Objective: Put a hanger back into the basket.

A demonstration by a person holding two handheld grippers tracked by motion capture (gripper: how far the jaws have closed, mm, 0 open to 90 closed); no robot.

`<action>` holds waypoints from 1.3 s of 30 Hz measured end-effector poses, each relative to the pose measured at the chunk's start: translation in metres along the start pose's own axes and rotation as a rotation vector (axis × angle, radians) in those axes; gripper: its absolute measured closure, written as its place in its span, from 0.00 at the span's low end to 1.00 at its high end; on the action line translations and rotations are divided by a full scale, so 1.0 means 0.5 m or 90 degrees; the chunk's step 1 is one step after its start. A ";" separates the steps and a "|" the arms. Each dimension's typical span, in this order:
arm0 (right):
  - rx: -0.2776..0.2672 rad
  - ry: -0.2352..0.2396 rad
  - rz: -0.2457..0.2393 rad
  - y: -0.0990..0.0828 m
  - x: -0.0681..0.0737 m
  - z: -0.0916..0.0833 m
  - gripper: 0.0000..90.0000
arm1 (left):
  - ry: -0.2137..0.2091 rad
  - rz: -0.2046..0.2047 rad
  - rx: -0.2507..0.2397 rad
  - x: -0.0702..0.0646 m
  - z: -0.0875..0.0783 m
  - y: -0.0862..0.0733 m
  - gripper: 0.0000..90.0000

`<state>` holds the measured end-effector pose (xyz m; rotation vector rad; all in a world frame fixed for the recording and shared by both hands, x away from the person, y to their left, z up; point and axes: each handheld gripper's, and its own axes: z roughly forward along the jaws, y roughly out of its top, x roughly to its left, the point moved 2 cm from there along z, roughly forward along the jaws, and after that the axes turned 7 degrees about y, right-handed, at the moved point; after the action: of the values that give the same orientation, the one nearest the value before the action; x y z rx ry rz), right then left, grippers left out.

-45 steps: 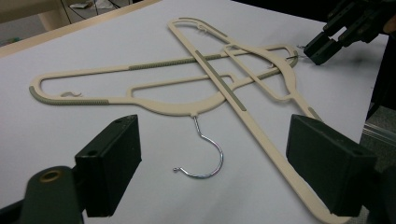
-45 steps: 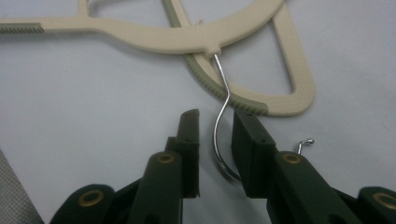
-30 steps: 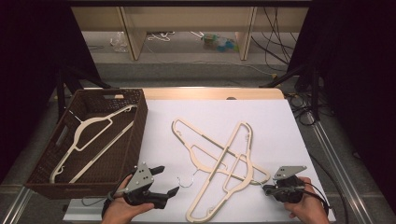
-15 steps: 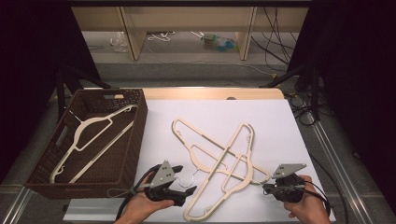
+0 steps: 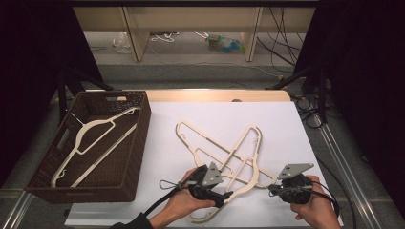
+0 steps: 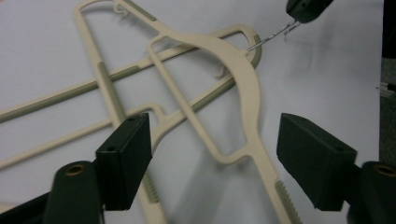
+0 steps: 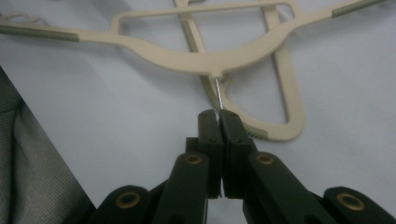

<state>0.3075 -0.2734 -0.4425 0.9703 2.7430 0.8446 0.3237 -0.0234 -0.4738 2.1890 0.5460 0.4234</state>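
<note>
In the high view we see the left gripper over the near arm of the top hanger, which lies across 2 other cream hangers on the white sheet, to the right of the brown basket. Another hanger lies inside that basket. The right gripper sits at the far right of the top hanger, well away from the basket.

In the left gripper view, our 2 black jaws stand wide apart and have just been closing, with the top hanger's shoulder between them but no pad touching it.

In the right gripper view, our jaws are pressed together on the thin metal hook that sticks out of the top hanger's middle.
</note>
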 end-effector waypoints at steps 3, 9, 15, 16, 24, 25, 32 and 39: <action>-0.001 0.000 -0.008 0.015 0.001 -0.011 0.99 | -0.007 0.019 0.020 -0.017 0.032 0.011 0.34; 0.003 0.005 -0.005 0.038 0.009 -0.027 0.99 | 0.021 0.033 0.025 -0.017 0.045 0.023 0.37; -0.003 0.004 -0.031 0.057 0.014 -0.039 0.99 | 0.021 0.058 0.014 -0.031 0.060 0.037 0.40; -0.003 0.004 -0.031 0.057 0.014 -0.039 0.99 | 0.021 0.058 0.014 -0.031 0.060 0.037 0.41; -0.005 0.006 -0.029 0.065 0.018 -0.047 0.99 | 0.028 0.076 0.016 -0.044 0.077 0.055 0.52; -0.010 0.004 -0.030 0.064 0.018 -0.046 0.99 | 0.023 0.079 0.017 -0.045 0.078 0.057 0.54; -0.010 0.009 -0.027 0.067 0.020 -0.049 0.99 | 0.023 0.083 0.031 -0.050 0.092 0.059 0.69; -0.017 0.012 -0.045 0.069 0.021 -0.051 0.99 | 0.017 0.060 0.042 -0.049 0.089 0.061 0.79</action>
<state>0.3111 -0.2570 -0.4018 0.8603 2.7570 0.8809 0.3312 -0.0816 -0.4796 2.2815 0.4774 0.4919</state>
